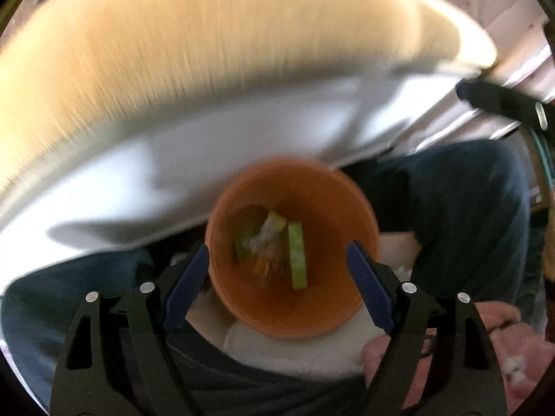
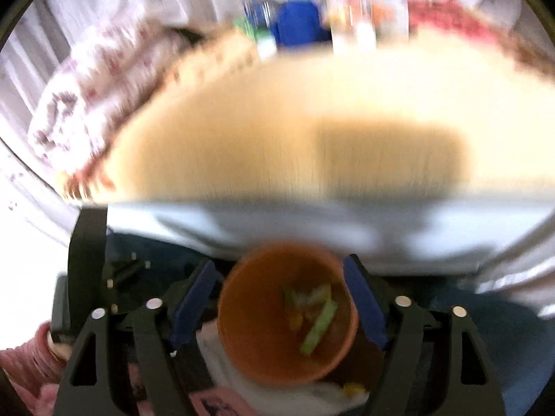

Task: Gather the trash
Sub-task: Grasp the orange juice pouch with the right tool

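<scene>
Left wrist: left gripper (image 1: 279, 270) open astride orange bin (image 1: 291, 249) below table (image 1: 208, 52); right gripper (image 2: 279, 298) likewise open. Scraps (image 1: 274, 246) inside. Likely light, stiff; pinch rim.

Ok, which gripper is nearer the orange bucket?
Left, probably: the bucket looks larger below the left gripper. The right gripper hangs above it too, seemingly higher.

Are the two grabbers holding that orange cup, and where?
It can't be told. The orange cup sits between the open fingers of the left gripper and right gripper, but the blurry pictures show no pads pressing it.
</scene>
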`<state>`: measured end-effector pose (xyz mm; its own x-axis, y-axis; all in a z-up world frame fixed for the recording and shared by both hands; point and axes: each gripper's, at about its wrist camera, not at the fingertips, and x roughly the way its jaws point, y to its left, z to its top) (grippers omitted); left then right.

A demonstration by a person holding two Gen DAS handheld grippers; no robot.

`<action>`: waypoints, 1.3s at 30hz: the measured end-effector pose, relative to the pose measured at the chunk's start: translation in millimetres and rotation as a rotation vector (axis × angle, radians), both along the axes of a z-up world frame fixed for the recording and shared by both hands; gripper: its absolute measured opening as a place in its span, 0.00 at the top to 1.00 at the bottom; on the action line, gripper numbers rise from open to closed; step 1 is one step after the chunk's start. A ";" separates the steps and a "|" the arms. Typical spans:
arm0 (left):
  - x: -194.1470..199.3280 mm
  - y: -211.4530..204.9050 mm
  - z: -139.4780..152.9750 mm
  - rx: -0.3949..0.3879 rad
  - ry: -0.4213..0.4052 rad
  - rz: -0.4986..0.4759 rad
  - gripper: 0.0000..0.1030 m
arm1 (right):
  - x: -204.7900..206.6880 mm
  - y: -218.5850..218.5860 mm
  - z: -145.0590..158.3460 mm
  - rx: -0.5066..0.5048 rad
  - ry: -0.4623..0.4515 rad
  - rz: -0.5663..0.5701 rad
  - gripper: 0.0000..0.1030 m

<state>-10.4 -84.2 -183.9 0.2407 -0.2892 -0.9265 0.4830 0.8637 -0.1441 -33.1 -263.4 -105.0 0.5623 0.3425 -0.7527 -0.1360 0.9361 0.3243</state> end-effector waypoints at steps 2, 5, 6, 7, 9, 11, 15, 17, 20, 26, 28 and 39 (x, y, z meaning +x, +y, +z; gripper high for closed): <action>0.4 0.5 19.1 -0.015 -0.062 0.006 0.19 | 15.9 -9.1 25.0 -0.053 -0.092 -0.037 0.21; 0.4 2.9 39.6 -0.036 -0.132 0.023 0.13 | 46.4 -22.9 45.5 -0.085 -0.161 -0.086 0.17; 0.5 3.5 44.3 -0.041 -0.147 0.026 0.13 | 59.9 -27.8 51.1 -0.094 -0.180 -0.099 0.16; 0.9 4.3 49.2 -0.048 -0.159 0.029 0.13 | 77.5 -32.9 56.9 -0.107 -0.202 -0.119 0.15; 1.5 6.3 55.3 -0.060 -0.173 0.039 0.13 | 103.9 -36.6 64.4 -0.128 -0.226 -0.139 0.11; 2.4 8.8 57.6 -0.064 -0.178 0.049 0.13 | 137.6 -45.3 68.2 -0.149 -0.231 -0.168 0.10; -0.1 13.3 58.6 -0.062 -0.175 0.074 0.13 | 199.9 -61.7 63.1 -0.148 -0.154 -0.225 0.08; 0.8 14.8 56.8 -0.064 -0.172 0.085 0.13 | 225.0 -63.8 56.8 -0.144 -0.107 -0.242 0.08; 1.1 23.0 61.3 -0.064 -0.172 0.093 0.13 | 249.5 -67.3 47.2 -0.101 -0.051 -0.256 0.08; -0.2 29.4 63.6 -0.069 -0.175 0.107 0.13 | 255.5 -51.7 47.5 -0.106 -0.013 -0.224 0.58; -0.2 30.1 64.8 -0.075 -0.178 0.110 0.13 | 244.6 -45.3 55.2 -0.149 -0.053 -0.212 0.59; 10.1 15.5 80.4 -0.118 -0.200 0.084 0.13 | 139.5 -44.5 115.2 -0.110 -0.244 -0.150 0.59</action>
<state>-0.3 -68.7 -103.4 0.4436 -0.3636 -0.8192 0.4394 0.8848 -0.1548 106.4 -307.9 10.2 0.7691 0.1655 -0.6173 -0.0546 0.9794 0.1946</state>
